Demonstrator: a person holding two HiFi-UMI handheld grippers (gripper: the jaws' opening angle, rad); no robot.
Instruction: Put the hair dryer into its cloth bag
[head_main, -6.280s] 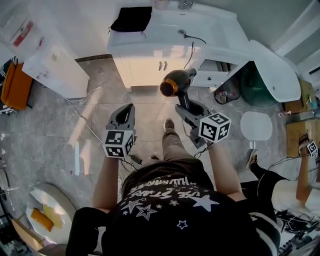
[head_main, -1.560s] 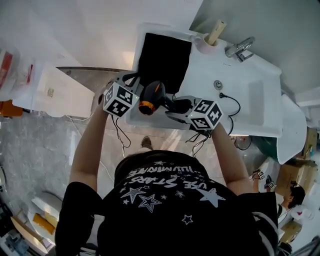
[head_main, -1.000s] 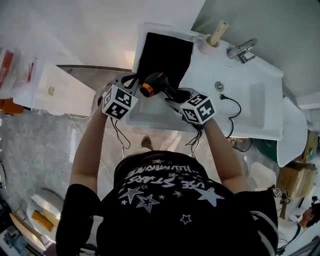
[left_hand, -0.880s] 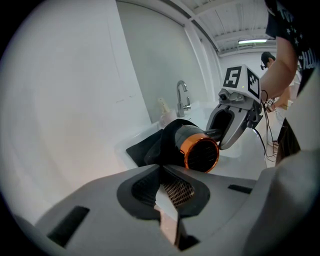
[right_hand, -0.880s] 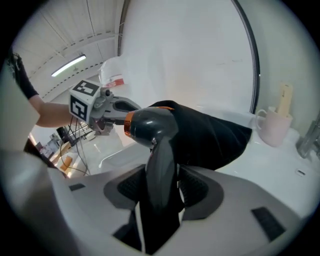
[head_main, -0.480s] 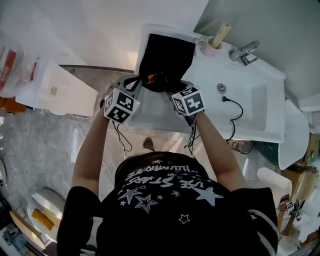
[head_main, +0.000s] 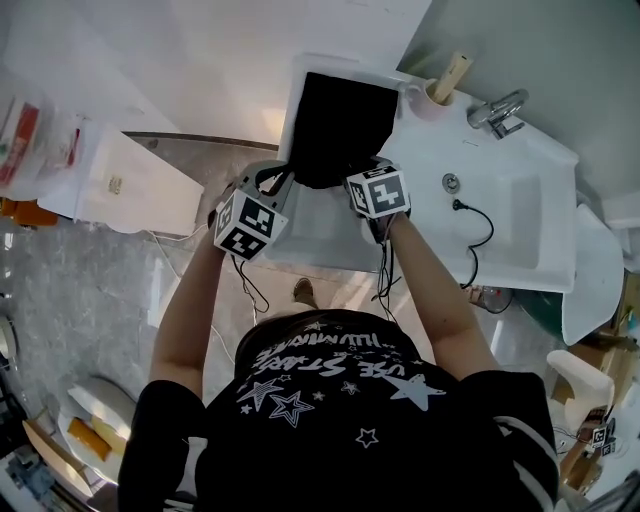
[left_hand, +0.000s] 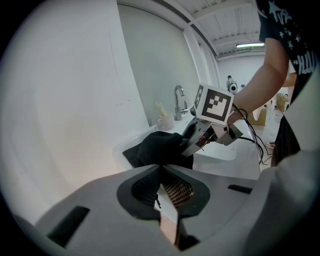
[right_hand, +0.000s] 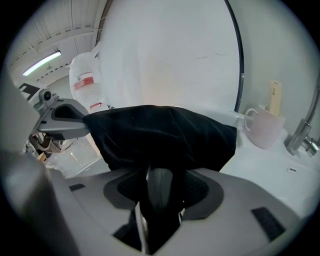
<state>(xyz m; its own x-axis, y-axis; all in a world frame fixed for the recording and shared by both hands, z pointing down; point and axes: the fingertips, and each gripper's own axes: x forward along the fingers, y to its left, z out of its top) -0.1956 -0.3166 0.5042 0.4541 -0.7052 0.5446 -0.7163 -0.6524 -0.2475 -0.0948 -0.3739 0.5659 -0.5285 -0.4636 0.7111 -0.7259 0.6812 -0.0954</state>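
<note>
Head view: cloth bag (head_main: 335, 120) lies black on the white vanity top (head_main: 480, 230), left of the basin, with its mouth toward the person.
Left gripper (left_hand: 161, 171): clenched on the bag's hem and holding the mouth up. The right gripper view shows it pinching the cloth at the far left.
Right gripper (right_hand: 157, 172): jaws wide, grasping the hair dryer (right_hand: 157, 192) by its grey handle.
Hair dryer's place: the head is out of sight under the black cloth. Only the handle shows, between the 2 right jaws.
Step in hand: insertion, judged roughly half done, since the handle is not yet inside.
Next move: probably push the handle deeper with the hem kept taut, then let go. The jaws must back out without dragging the dryer along.
Change from 0.5 s ago: an orange nozzle ring showed at the mouth then. Now none shows, and the right cube sits closer to the bag.
Change from 1.6 s ago: the whole dryer was in the open then.
</note>
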